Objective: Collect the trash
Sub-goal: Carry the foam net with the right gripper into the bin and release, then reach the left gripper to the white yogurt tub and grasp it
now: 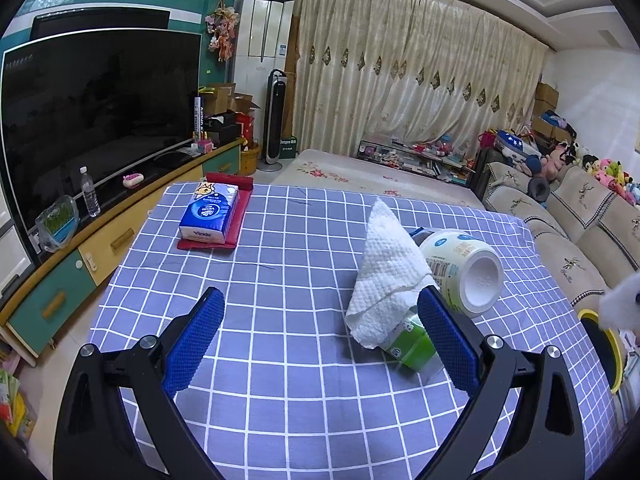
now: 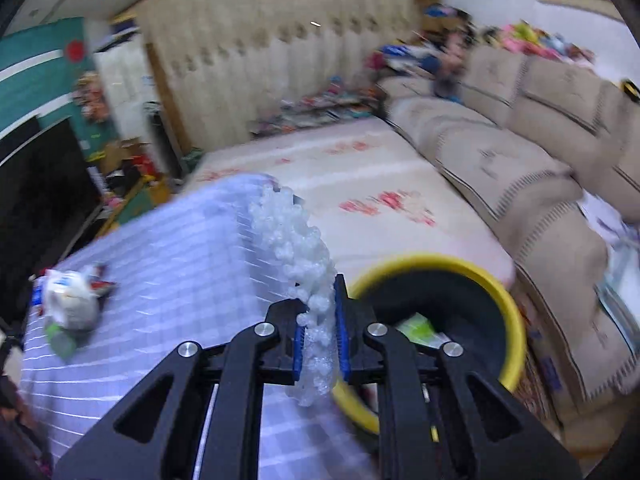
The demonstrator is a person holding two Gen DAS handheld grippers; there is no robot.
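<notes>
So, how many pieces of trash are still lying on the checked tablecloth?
3: a paper towel, a green carton partly under it, and a white tub on its side behind. More may be hidden under the towel.

One paper towel [image 1: 390,268] - one cup [image 1: 464,270] - one carton [image 1: 408,340] - one bin [image 2: 436,320].

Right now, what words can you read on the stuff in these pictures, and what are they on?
"Vinda": on the front of the blue tissue pack lying on the red tray.
White bowl on its side: barcode and small print, too small to read.
Green carton under the paper towel: a round logo, unreadable.
Right wrist view: too blurred, nothing readable.
</notes>
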